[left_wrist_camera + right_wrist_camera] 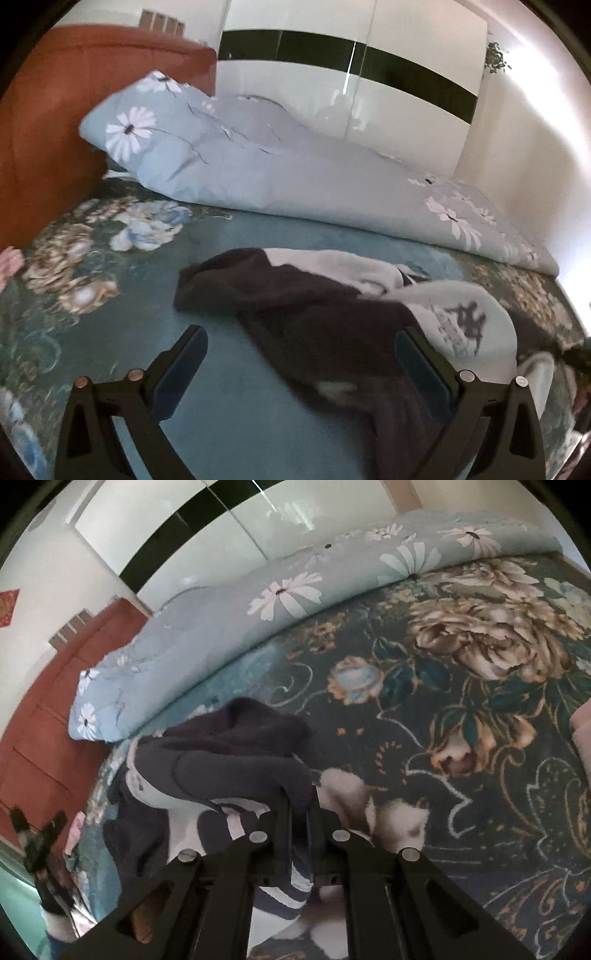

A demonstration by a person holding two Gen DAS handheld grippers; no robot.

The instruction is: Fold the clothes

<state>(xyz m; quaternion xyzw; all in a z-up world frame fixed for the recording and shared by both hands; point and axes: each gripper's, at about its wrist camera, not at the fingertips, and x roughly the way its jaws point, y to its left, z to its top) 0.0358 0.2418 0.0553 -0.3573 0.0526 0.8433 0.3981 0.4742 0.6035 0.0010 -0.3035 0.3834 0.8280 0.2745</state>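
A dark-and-white garment [317,332] is lying crumpled on the floral bedspread [92,258], and the spreading-out step looks to be in hand. The right gripper [299,812] is pinched tight on its striped edge; the left gripper [301,354] is held wide, empty, above the cloth. A second corner must be caught next. The clamp is shown only by the right view; the printed white panel only by the left.

The dark-and-white garment [314,314] looks like soft, matt fleecy cloth, the floral bedspread [461,701] a short-piled plush, the daisy-print duvet [258,166] smooth cotton-like fabric, the wardrobe doors [406,122] glossy and mirror-like, and each claw [301,354] matt black plastic with bright metal pins.
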